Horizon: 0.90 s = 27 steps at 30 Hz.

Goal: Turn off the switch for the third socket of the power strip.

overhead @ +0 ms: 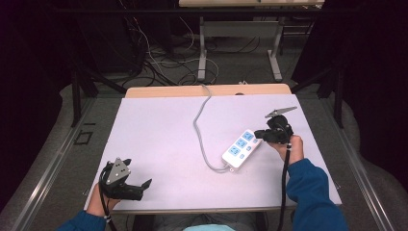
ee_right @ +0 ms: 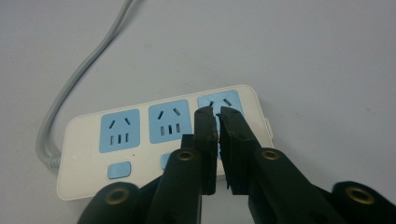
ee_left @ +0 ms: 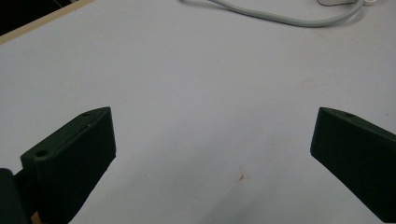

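A white power strip point(overhead: 242, 148) with three blue sockets lies on the table, right of centre; its grey cable point(overhead: 200, 130) runs toward the far edge. My right gripper point(overhead: 260, 134) sits at the strip's far end, held by a hand in a blue sleeve. In the right gripper view, the jaws are shut with nothing between them, and the right gripper point(ee_right: 216, 112) has its tips over the strip point(ee_right: 93, 140) near the end socket and a blue switch. My left gripper point(overhead: 147, 183) rests near the table's front left edge. Its jaws stand wide open over bare tabletop point(ee_left: 210, 116).
The white table surface point(overhead: 159, 139) has a wooden strip at its far edge. Beyond it are table legs and tangled cables on the floor. A small reddish mark point(ee_left: 242, 176) shows on the tabletop between the left jaws.
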### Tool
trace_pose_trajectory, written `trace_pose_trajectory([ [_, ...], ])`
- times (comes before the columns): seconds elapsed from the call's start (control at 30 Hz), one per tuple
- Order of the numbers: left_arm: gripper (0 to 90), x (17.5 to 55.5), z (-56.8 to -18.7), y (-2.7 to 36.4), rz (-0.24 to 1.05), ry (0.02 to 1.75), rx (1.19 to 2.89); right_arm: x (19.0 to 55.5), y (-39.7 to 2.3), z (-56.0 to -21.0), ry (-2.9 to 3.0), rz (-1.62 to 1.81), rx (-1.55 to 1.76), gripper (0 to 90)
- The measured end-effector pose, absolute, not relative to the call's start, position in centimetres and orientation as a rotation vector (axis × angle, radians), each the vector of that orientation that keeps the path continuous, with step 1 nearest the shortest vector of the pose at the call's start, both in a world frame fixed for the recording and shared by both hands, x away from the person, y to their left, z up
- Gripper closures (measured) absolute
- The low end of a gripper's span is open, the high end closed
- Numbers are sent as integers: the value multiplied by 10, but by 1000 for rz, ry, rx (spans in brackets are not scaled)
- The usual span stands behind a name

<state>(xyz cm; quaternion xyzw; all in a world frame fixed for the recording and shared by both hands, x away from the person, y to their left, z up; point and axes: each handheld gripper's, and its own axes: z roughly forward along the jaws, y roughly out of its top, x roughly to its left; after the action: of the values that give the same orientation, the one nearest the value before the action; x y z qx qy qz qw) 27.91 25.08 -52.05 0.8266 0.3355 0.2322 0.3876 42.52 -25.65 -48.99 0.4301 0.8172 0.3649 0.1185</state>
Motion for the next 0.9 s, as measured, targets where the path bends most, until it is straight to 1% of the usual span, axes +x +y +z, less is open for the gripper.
trace_pose_trajectory([
  [0.07, 0, 279, -520, 251, 591, 853, 2103, 425, -256, -490, 2392, 1065, 1259, 900],
  [0.33, 0, 279, -520, 251, 608, 844, 2105, 428, -254, -499, 2393, 1018, 1267, 900],
  [0.4, 0, 279, -520, 251, 592, 848, 2104, 429, -251, -502, 2399, 995, 1269, 900],
  [0.43, 0, 279, -520, 251, 609, 842, 2107, 429, -251, -502, 2399, 995, 1269, 900],
  [0.47, 0, 279, -520, 251, 591, 847, 2105, 429, -250, -502, 2396, 991, 1258, 900],
  [0.53, 0, 279, -520, 251, 606, 843, 2106, 429, -249, -504, 2393, 980, 1261, 900],
  [0.9, 0, 279, -520, 250, 593, 847, 2108, 430, -246, -510, 2388, 948, 1267, 900],
])
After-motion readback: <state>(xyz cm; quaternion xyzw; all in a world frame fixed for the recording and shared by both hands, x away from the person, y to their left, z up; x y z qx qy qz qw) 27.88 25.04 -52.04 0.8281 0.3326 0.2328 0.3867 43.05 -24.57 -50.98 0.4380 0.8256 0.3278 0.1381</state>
